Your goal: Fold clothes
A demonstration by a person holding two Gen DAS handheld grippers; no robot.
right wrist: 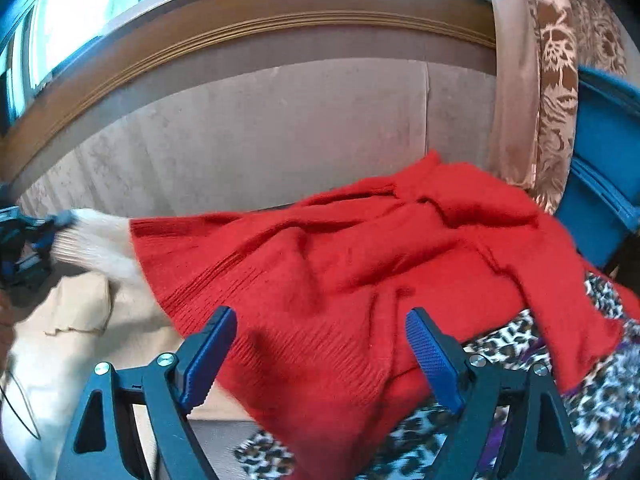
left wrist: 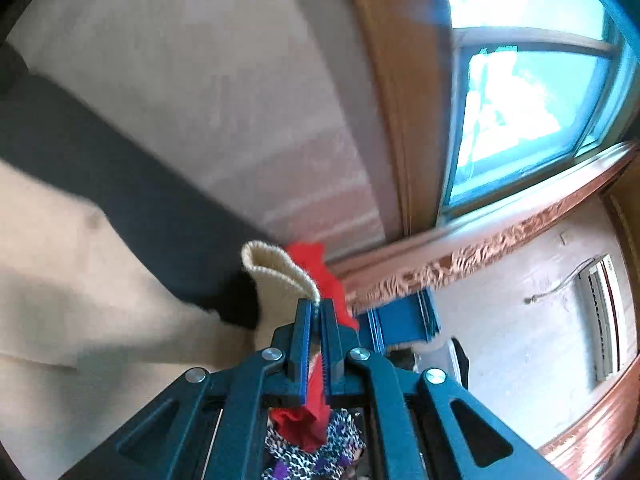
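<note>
A red knit sweater (right wrist: 360, 264) with a cream ribbed cuff (right wrist: 92, 240) lies spread over a pile of clothes. My left gripper (left wrist: 317, 308) is shut on the sweater's cream cuff (left wrist: 276, 272) and red cloth (left wrist: 320, 392), held raised; it also shows at the far left of the right wrist view (right wrist: 28, 240), pulling the sleeve out. My right gripper (right wrist: 320, 324) is open just above the red sweater's ribbed hem, its fingers (right wrist: 212, 344) on either side of the cloth.
A leopard-print garment (right wrist: 580, 392) lies under the sweater. Cream cloth (right wrist: 76, 312) lies at the left. A blue bin (right wrist: 608, 168) stands at the right beside a patterned curtain (right wrist: 560, 80). A padded back panel (right wrist: 280, 128) and a window (left wrist: 520, 100) are behind. A black sleeve (left wrist: 120, 184) crosses the left wrist view.
</note>
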